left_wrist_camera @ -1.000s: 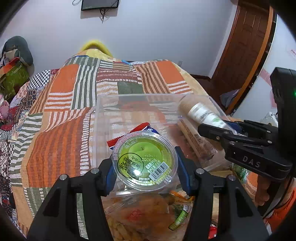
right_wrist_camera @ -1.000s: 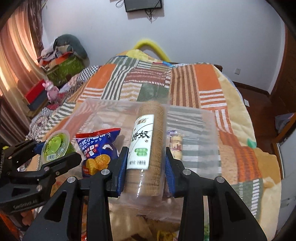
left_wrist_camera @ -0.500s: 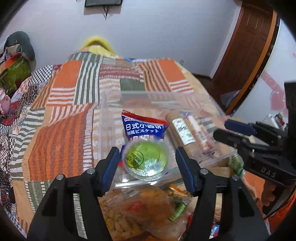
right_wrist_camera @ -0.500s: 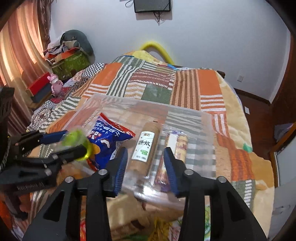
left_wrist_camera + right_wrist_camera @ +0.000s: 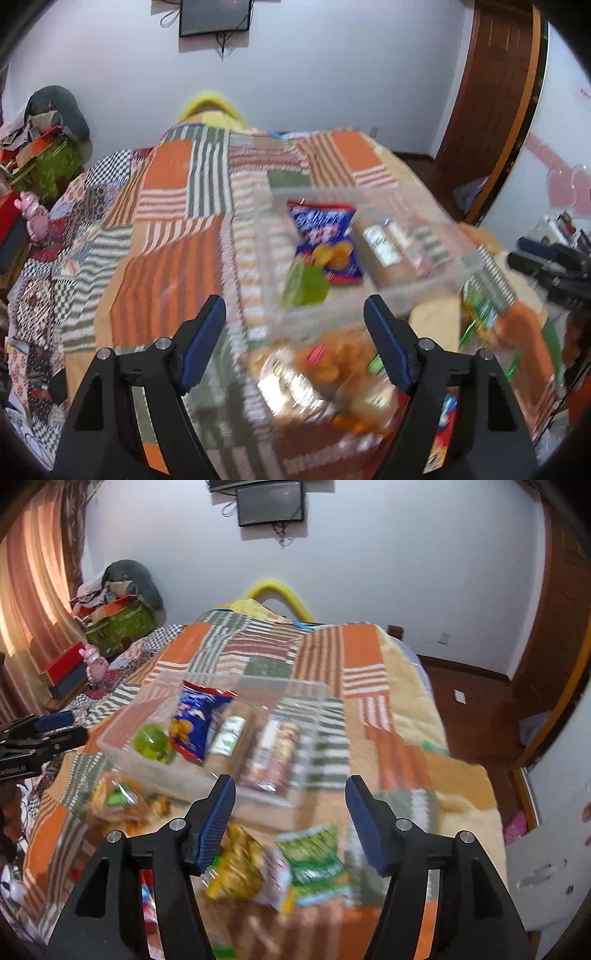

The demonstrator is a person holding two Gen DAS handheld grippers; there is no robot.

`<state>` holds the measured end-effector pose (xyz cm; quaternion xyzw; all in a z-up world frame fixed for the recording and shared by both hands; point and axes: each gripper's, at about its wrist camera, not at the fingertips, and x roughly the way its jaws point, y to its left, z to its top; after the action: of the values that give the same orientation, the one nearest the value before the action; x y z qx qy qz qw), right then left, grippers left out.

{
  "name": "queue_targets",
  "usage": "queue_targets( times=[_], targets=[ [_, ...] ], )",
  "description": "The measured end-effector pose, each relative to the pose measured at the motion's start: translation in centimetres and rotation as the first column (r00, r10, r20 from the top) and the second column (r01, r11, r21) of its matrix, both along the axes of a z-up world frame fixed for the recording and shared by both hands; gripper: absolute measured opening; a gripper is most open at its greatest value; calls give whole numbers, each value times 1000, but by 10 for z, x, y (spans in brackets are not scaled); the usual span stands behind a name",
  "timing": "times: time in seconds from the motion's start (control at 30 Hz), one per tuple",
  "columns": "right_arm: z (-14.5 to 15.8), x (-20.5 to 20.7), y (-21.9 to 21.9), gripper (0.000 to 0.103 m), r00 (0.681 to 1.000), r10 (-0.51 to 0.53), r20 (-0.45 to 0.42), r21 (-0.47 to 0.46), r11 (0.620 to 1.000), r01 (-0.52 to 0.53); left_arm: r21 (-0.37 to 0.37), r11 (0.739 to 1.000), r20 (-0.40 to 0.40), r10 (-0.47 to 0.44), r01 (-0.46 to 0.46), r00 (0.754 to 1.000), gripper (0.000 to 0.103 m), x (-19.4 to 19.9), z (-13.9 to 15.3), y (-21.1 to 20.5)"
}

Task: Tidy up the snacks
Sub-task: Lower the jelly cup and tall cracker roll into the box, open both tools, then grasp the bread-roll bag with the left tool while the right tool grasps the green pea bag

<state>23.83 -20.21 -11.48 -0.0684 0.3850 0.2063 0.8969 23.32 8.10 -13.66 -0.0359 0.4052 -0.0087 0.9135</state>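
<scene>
The clear plastic bin [image 5: 295,738] lies on the quilt-covered bed [image 5: 369,653], and in it the snacks are laid side by side, seemingly so each stays visible: a round green jelly cup [image 5: 151,743] at the bin's 9 o'clock end, a crinkly blue biscuit bag [image 5: 195,720] beside it, then a long brown cracker sleeve [image 5: 231,734] and a clear-wrapped biscuit roll [image 5: 279,749] toward 3 o'clock. The left tongs [image 5: 295,332] and the right tongs [image 5: 291,812] stand spread with nothing between their ribbed blue pads, having just been opening, and hang at the bin's 6 o'clock side. Below them loose foil packets wait unsorted on the woolly patchwork: a green packet [image 5: 317,860], a yellow crinkled bag [image 5: 236,864] and an orange snack bag [image 5: 332,358], all blurred.
</scene>
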Motion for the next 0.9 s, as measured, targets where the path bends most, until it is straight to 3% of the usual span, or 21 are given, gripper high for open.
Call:
queue_targets(
  times=[0.33, 0.63, 0.9],
  targets=[
    [-36, -2, -29, 62, 993, -72, -98, -1, 997, 73, -17, 999, -130, 27, -29, 991, 77, -22, -53, 21],
    [-67, 1, -12, 62, 986, -31, -166, -31, 999, 26, -66, 998, -181, 3, -15, 983, 77, -11, -83, 10],
    [-75, 11, -6, 62, 982, -24, -187, -22, 1000, 20, -1, 1000, -206, -1, 1, 979, 78, 1, -106, 1]
  ],
)
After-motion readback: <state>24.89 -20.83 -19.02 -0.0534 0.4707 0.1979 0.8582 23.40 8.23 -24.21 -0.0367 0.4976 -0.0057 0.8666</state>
